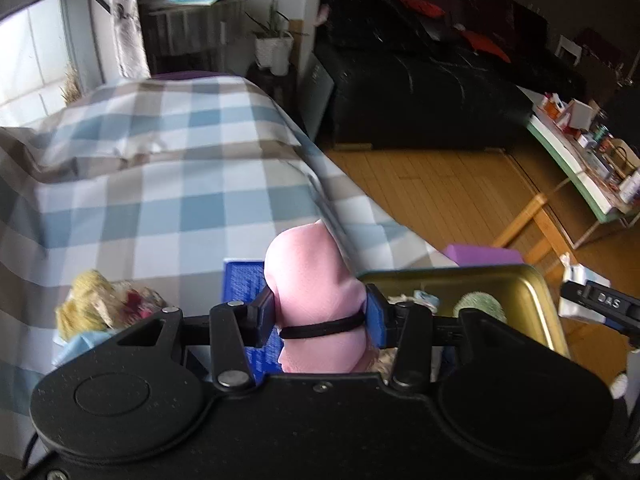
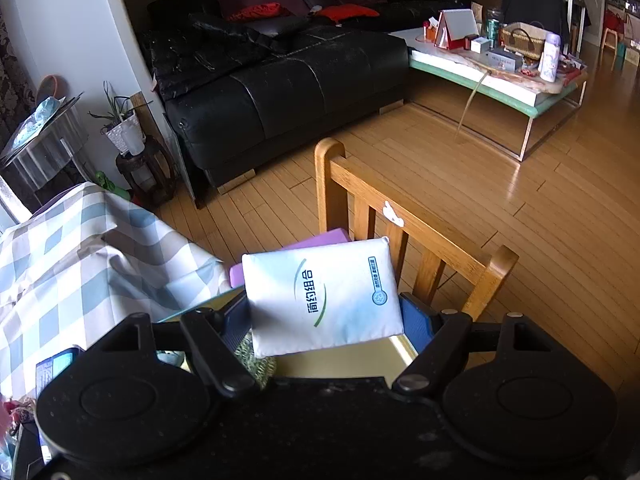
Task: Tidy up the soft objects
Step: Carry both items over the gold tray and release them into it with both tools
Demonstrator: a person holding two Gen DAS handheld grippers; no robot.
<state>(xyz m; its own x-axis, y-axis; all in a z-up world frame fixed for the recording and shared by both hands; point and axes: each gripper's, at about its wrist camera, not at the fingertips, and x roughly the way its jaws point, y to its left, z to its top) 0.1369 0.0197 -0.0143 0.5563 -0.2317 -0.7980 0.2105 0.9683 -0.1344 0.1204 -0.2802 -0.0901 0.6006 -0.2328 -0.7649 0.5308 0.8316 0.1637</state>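
My left gripper (image 1: 320, 316) is shut on a pink rolled cloth (image 1: 316, 292) bound with a black elastic band, held above the checked tablecloth (image 1: 160, 184) beside a gold metal tin (image 1: 480, 284). The tin holds a green fuzzy object (image 1: 480, 306) and other small items. My right gripper (image 2: 324, 316) is shut on a white soft tissue pack (image 2: 320, 296) with green print, held over the gold tin (image 2: 340, 360). A yellow plush heap (image 1: 90, 304) lies on the cloth at the left.
A blue packet (image 1: 240, 280) lies on the cloth under the left gripper. A purple block (image 2: 312, 242) sits beyond the tin. A wooden chair back (image 2: 400, 220) stands right behind it. A black sofa (image 2: 280, 80) and a cluttered coffee table (image 2: 500, 76) stand across the wooden floor.
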